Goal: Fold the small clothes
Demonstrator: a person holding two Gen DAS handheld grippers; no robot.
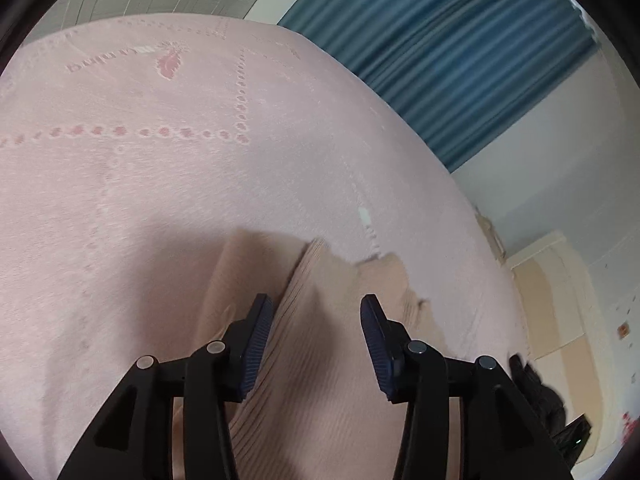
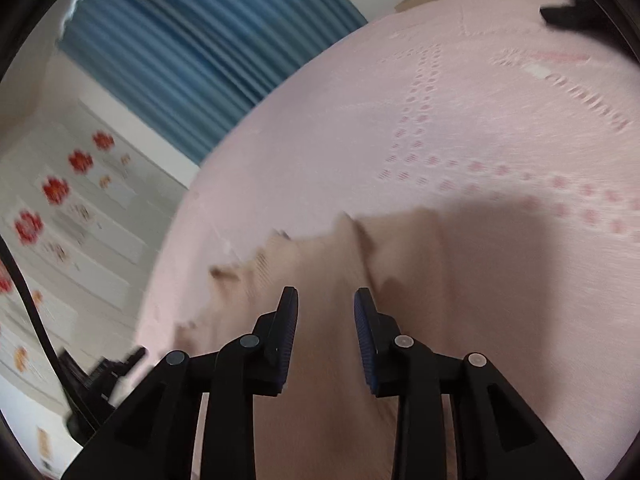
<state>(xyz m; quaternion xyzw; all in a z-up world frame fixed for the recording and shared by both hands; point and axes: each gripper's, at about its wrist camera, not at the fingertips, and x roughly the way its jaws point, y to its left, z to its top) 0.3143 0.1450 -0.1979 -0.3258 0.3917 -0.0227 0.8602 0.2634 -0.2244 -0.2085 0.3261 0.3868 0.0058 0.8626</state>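
Observation:
A small beige ribbed garment (image 1: 320, 320) lies rumpled on the pink bedspread (image 1: 140, 184). My left gripper (image 1: 316, 308) is open just above it, with the cloth showing between the fingers. In the right wrist view the same garment (image 2: 328, 264) lies under my right gripper (image 2: 326, 300), which is open with nothing between its pads. The garment's far edge is uneven and folded over in places. Both views are motion-blurred.
The pink bedspread (image 2: 440, 120) spreads wide beyond the garment. A blue curtain (image 1: 460, 52) and white wall stand past the bed's edge. A dark object (image 2: 568, 8) lies at the far right of the bed. A black stand (image 2: 92, 376) is beside the bed.

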